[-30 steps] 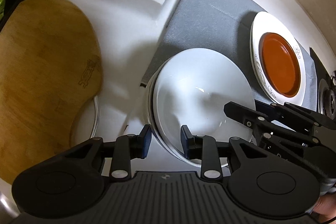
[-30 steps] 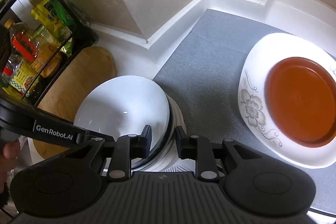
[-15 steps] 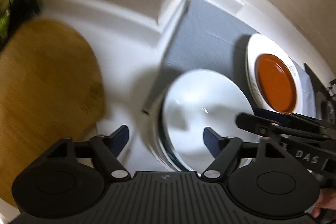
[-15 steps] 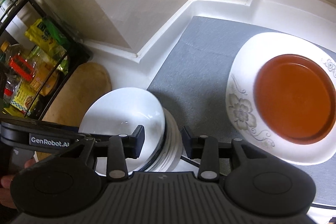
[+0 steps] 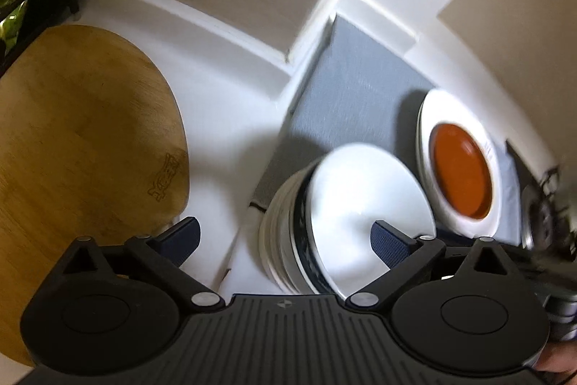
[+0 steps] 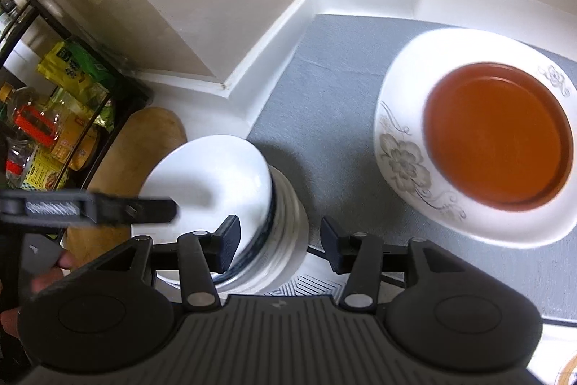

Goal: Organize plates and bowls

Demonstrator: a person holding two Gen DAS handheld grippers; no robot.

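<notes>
A stack of white bowls (image 5: pixel 346 204) stands at the near left corner of a grey mat (image 5: pixel 360 96); it also shows in the right wrist view (image 6: pixel 212 175). A white flowered plate (image 6: pixel 404 161) with an orange-brown plate (image 6: pixel 497 136) in it lies on the mat to the right; they show in the left wrist view too (image 5: pixel 459 168). My left gripper (image 5: pixel 285 239) is wide open and empty, raised above the stack. My right gripper (image 6: pixel 277 242) is open and empty, its jaws either side of the stack's right rim.
A wooden cutting board (image 5: pixel 79 154) lies on the white counter at left. A black rack (image 6: pixel 54 118) with bottles and packets stands at the far left. White wall skirting (image 6: pixel 274 35) runs behind the mat.
My left gripper opened wide, let go of the top bowl and pulled up and back. My right gripper opened too and drew back. The bowl now rests on the stack.
</notes>
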